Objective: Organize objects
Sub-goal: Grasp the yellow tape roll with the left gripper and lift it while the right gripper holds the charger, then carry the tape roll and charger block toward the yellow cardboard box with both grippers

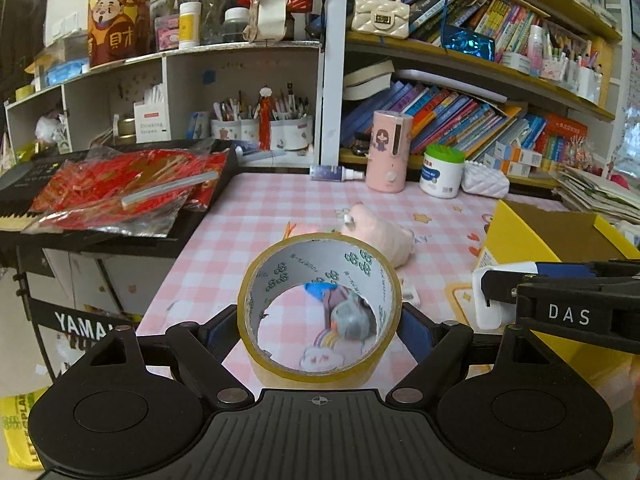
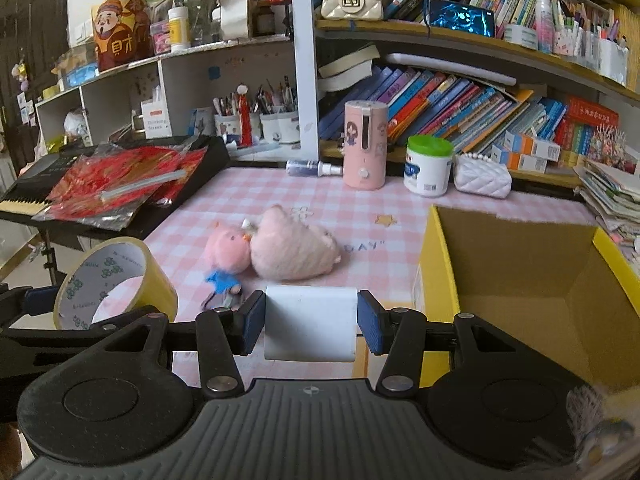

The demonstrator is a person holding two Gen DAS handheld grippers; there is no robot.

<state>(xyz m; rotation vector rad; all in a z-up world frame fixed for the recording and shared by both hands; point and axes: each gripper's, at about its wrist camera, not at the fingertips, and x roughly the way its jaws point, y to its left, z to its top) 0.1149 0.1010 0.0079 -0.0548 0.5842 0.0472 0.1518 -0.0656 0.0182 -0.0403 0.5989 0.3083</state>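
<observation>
While left gripper [image 1: 320, 320] clamps tape roll [image 1: 320, 308], right gripper [image 2: 311, 322] clamps white block [image 2: 310, 328] beside yellow box [image 2: 520, 280]

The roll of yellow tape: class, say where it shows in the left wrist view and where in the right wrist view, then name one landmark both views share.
Left wrist view: the roll of yellow tape is at lower centre, clamped in the left gripper.
Right wrist view: it is at lower left, beside the right gripper.
Shared landmark: the pink bottle standing at the table's back.
</observation>
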